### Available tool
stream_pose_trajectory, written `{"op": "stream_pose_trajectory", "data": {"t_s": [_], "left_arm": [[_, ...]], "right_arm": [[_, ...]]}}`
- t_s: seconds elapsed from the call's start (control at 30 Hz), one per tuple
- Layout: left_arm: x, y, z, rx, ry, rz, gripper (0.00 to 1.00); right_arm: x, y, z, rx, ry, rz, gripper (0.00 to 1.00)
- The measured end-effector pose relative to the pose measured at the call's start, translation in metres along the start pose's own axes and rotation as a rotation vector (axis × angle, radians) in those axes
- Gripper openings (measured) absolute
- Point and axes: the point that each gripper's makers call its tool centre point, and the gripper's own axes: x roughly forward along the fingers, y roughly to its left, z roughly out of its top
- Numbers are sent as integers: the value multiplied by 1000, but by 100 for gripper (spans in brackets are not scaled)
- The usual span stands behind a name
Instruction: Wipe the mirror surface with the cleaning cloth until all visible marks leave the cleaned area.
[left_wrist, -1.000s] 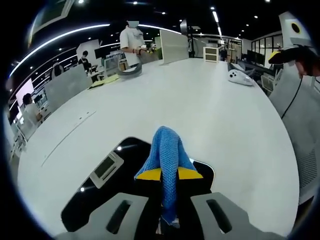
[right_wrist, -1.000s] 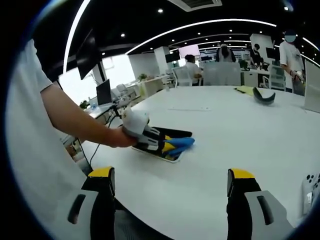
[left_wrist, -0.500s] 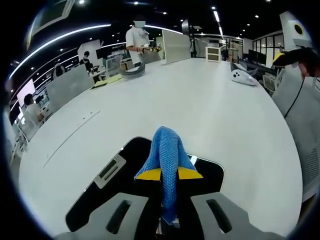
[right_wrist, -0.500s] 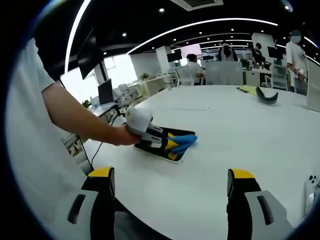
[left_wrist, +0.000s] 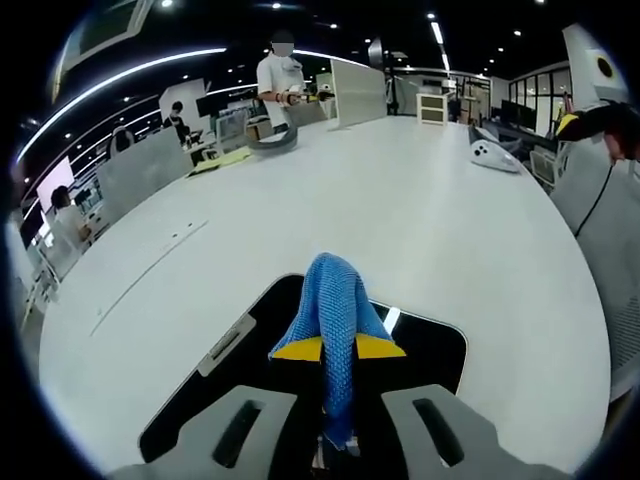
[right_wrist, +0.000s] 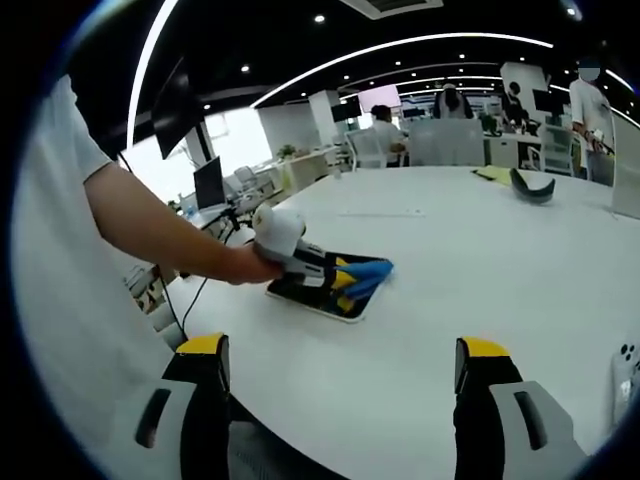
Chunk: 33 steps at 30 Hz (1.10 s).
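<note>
A blue knitted cleaning cloth (left_wrist: 332, 312) is clamped between the yellow tips of my left gripper (left_wrist: 338, 348), which is shut on it. The cloth's folded end rests on a dark rectangular mirror (left_wrist: 430, 345) lying flat on the white table (left_wrist: 400, 200). In the right gripper view the same mirror (right_wrist: 320, 298) lies at the table's near left, with the cloth (right_wrist: 364, 272) on it and the left gripper (right_wrist: 345, 277) held by a person's hand. My right gripper (right_wrist: 340, 375) stands open above the table edge, well apart from the mirror, with nothing between its fingers.
A white controller-like device (left_wrist: 495, 154) lies on the table's far right. A dark curved object (left_wrist: 270, 142) and yellow sheet (left_wrist: 222, 158) lie at the far end, where a person (left_wrist: 278, 80) stands. Desks, chairs and monitors ring the table.
The left gripper has slid the cloth across the mirror; more of the dark glass now shows to the right of the cloth. The right gripper has stayed put, open.
</note>
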Motion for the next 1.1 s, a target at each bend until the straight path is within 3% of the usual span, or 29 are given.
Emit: {"op": "stream_pose_trajectory", "data": {"t_s": [1.1], "left_arm": [[7,30,2,2,16,17,7]], "right_arm": [[2,-8,1,-5,15,-5,92]]}}
